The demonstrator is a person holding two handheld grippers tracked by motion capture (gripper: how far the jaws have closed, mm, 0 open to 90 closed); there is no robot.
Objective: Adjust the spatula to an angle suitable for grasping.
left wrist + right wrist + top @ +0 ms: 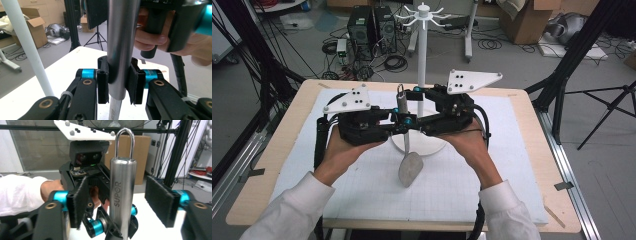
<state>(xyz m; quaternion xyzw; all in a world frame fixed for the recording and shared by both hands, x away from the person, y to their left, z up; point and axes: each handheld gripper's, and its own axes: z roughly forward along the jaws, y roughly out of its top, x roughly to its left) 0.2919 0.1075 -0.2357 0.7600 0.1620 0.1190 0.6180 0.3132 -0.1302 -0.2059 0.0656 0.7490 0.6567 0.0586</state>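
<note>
A steel-handled utensil (401, 102) with a hanging loop on top and a grey spoon-shaped head (410, 169) stands about upright over the white mat. My left gripper (401, 122) is shut on the handle (122, 50), with both black pads pressed against its lower part (119, 85). My right gripper (410, 106) comes in from the other side. In the right gripper view its pads (160, 202) stand apart on either side of the handle (122, 192) without touching it. The loop (124, 142) rises above the jaws.
A white hook rack (422, 50) on a round base (427, 146) stands just behind the grippers; its pole (25, 45) is close to my left jaws. The gridded mat (362, 190) covers the wooden table (532, 150). Black frame posts, boxes and cables lie beyond.
</note>
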